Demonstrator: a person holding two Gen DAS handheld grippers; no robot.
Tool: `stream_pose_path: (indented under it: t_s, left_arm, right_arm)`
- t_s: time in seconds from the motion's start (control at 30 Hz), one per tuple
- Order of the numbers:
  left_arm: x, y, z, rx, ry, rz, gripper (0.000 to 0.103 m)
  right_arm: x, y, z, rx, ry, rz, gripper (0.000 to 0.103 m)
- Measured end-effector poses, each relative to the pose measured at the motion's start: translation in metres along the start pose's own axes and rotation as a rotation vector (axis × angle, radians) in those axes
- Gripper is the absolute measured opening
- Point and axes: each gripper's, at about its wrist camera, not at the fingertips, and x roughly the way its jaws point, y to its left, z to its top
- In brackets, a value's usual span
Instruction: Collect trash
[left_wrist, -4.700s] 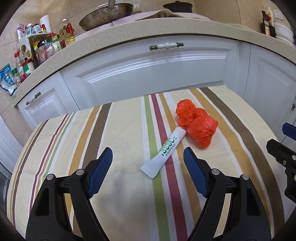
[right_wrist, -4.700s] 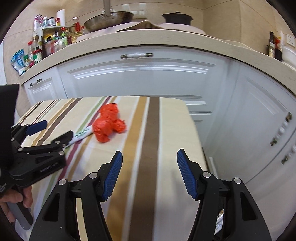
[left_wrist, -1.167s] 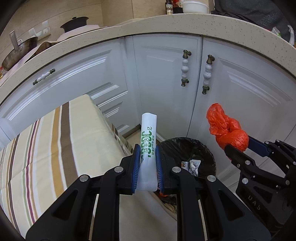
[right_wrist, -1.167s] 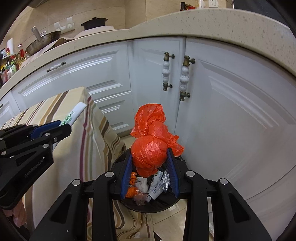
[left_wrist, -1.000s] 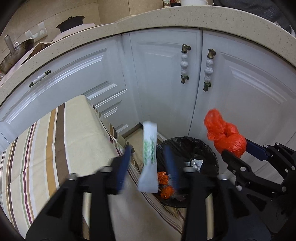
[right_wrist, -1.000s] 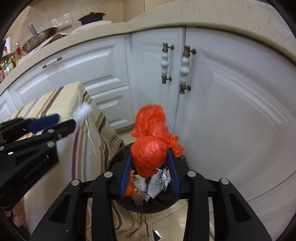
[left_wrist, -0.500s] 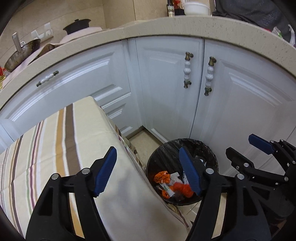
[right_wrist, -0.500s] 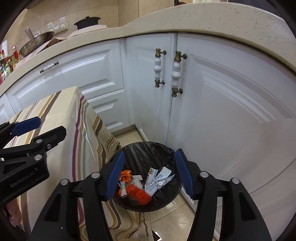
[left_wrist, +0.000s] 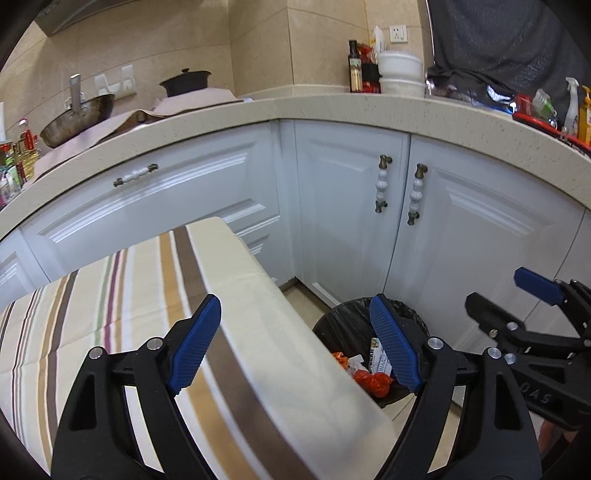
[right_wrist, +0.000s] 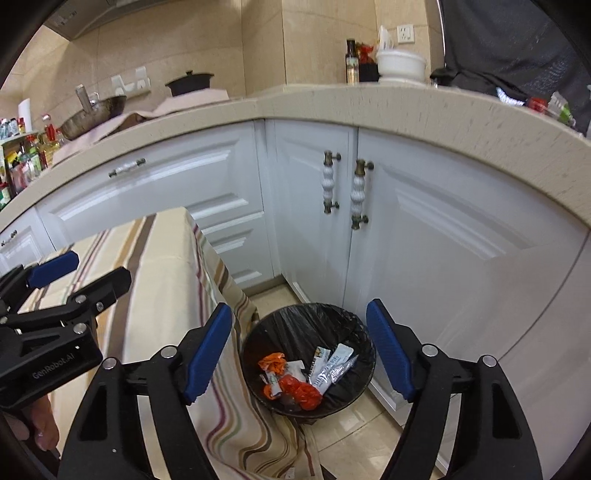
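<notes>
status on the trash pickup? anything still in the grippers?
Done: the orange bag and white wrappers lie in the bin on the floor. In hand: nothing. The left gripper and right gripper have just been opening and both jaws stand wide with nothing between them. Left: no trash shows on the visible part of the striped tablecloth; the rest is out of view.

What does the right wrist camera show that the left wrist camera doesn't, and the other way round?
Only the right wrist view shows the whole trash bin interior, with the silver wrappers, and fingers under the left gripper. Only the left wrist view shows the spray bottles on the counter and most of the striped tablecloth. Both show the orange bag in the bin, the white cabinets and both grippers open and empty.
</notes>
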Motion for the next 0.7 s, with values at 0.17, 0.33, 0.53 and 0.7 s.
stream_pose_path:
  t_s: [0.17, 0.33, 0.53, 0.7]
  left_arm:
    - [-0.023, 0.012, -0.006, -0.017, -0.034, 0.009, 0.084]
    - [-0.046, 0.02, -0.011, -0.028, -0.071, 0.013, 0.086]
    - [-0.072, 0.03, -0.015, -0.047, -0.114, 0.008, 0.088]
    - [-0.092, 0.038, -0.019, -0.064, -0.14, 0.002, 0.089]
  right_arm:
    - [-0.023, 0.008, 0.001, 0.003, -0.036, 0.002, 0.078]
    - [-0.042, 0.017, 0.0, -0.009, -0.061, -0.009, 0.08]
    - [-0.066, 0.028, -0.004, -0.036, -0.088, -0.029, 0.081]
    - [-0.083, 0.036, -0.006, -0.054, -0.116, -0.042, 0.082]
